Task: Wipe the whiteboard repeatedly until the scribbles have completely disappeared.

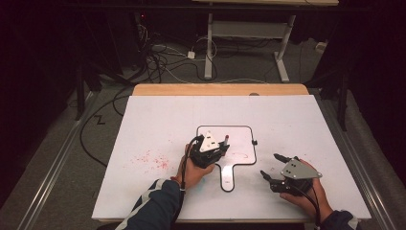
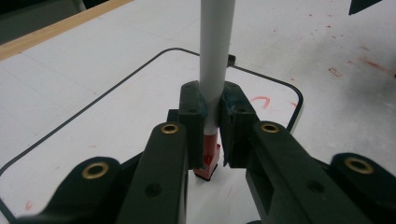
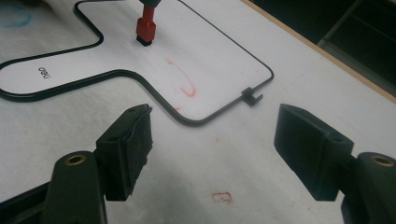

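A small white board (image 1: 242, 139) with a black rim and a handle lies mid-table. My left gripper (image 1: 218, 146) is shut on a white marker (image 2: 215, 56), held upright between its pads (image 2: 191, 116). The marker's red cap end (image 2: 208, 161) points down and its dark tip meets the board (image 2: 116, 107). In the right gripper view the same red end (image 3: 146, 28) stands on the board (image 3: 210, 51) near a red arc (image 3: 184, 79). My right gripper (image 1: 269, 165) rests on the table to the right of the board, open, with nothing between its jaws (image 3: 212, 144).
A white sheet (image 1: 158, 124) covers the table, with red smears (image 1: 153, 160) left of the board and a small red square mark (image 3: 222, 197) near my right gripper. A wooden edge (image 1: 220, 89) runs along the far side. Cables (image 1: 158, 62) and a desk frame (image 1: 249, 33) lie beyond.
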Motion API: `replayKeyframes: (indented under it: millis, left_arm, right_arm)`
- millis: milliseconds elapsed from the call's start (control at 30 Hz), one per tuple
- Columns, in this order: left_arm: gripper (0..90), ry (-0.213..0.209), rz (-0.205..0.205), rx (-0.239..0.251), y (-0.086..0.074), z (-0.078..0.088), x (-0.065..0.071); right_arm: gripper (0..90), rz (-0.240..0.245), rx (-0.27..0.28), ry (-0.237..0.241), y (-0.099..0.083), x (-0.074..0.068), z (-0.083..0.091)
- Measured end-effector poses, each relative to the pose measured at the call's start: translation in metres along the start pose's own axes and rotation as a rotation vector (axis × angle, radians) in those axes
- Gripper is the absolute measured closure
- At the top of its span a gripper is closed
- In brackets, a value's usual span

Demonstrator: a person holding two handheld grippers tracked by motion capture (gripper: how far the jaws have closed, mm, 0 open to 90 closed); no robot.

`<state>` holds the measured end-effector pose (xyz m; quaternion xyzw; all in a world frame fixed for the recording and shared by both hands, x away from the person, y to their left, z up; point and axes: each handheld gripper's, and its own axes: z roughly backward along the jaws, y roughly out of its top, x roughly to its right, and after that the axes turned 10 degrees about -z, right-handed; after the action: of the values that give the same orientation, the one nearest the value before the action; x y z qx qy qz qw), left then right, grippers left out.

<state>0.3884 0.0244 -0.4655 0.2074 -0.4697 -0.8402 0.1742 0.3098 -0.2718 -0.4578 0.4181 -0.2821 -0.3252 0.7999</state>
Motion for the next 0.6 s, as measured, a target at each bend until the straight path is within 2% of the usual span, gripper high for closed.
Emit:
replayKeyframes:
  millis: [133,400,600]
  left_arm:
    - [78.9,-0.011,-0.009,0.012,0.008,-0.012,0.008]
    - [78.9,-0.040,-0.035,0.034,0.031,-0.046,0.032]
    - [78.9,-0.052,-0.034,0.037,0.043,-0.063,0.039]
  right_arm:
    - [28.4,0.000,-0.004,-0.002,0.000,0.000,0.000]
    - [28.3,-0.004,0.001,-0.001,-0.001,0.002,0.001]
    - [28.4,-0.002,0.002,-0.007,-0.001,0.004,0.003]
